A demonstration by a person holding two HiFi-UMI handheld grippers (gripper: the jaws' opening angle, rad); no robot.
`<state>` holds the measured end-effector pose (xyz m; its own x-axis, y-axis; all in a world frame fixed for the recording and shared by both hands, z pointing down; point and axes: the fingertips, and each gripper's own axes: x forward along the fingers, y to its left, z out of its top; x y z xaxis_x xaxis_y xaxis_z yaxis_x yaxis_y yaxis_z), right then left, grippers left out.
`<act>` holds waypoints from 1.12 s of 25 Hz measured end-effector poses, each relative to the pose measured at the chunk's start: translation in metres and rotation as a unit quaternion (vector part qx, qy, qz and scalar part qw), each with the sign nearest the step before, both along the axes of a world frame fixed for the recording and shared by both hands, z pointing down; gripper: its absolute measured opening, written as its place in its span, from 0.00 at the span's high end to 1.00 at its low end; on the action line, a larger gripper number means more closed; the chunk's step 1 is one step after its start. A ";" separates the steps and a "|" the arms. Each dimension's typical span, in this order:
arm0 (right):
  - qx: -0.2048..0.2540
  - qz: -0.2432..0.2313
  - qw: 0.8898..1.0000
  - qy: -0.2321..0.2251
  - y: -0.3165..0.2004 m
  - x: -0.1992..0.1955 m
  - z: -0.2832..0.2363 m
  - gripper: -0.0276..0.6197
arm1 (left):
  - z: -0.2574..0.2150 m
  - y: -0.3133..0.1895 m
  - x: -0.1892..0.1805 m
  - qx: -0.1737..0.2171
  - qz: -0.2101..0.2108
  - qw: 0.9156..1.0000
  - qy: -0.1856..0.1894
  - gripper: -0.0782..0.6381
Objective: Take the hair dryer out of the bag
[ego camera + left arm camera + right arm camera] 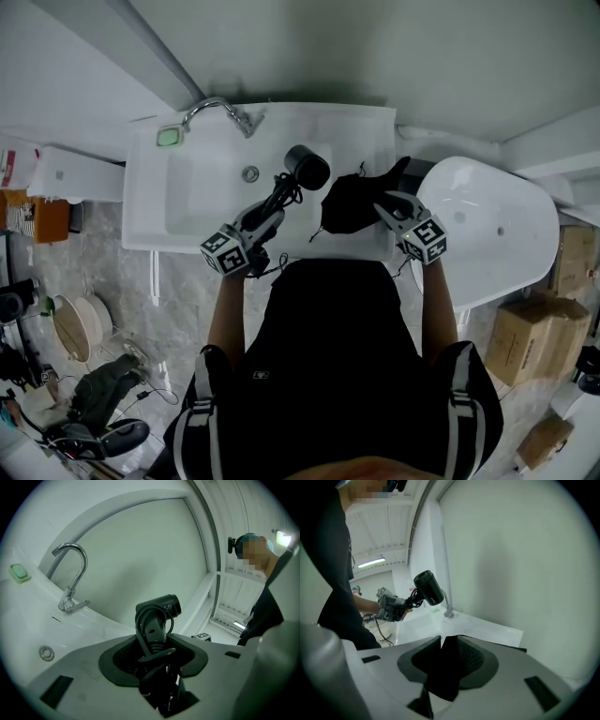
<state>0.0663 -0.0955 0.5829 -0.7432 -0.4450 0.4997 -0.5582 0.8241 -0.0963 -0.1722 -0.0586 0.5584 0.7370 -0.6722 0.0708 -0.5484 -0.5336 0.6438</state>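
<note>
Hair dryer (302, 171) out of bag (349, 204), aloft over white sink (187, 202). Handle and coiled cord clamped in left gripper (270, 212). Limp black bag pinched in right gripper (386, 208), at sink's right end. Chrome faucet (217, 109) behind. White bathtub (497, 234) right. Marbled floor (122, 281) below.

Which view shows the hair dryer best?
Left gripper view: the hair dryer stands close and centred, its handle in the left gripper. Head view shows it from above, by the sink. Right gripper view shows it small and distant.
</note>
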 end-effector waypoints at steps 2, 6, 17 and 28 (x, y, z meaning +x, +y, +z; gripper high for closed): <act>-0.002 0.001 1.000 -0.014 0.000 -0.001 -0.005 0.71 | -0.002 0.001 0.003 0.000 0.002 1.000 0.000 0.65; -0.001 0.000 1.000 -0.020 0.001 -0.003 -0.008 0.72 | -0.005 -0.001 0.006 0.001 0.007 1.000 -0.001 0.65; -0.003 0.000 1.000 -0.012 0.000 -0.001 -0.002 0.73 | -0.004 -0.007 0.010 0.002 0.015 1.000 -0.003 0.65; -0.006 0.004 1.000 -0.012 0.001 0.000 0.000 0.73 | -0.003 -0.006 0.012 -0.001 0.018 1.000 -0.003 0.65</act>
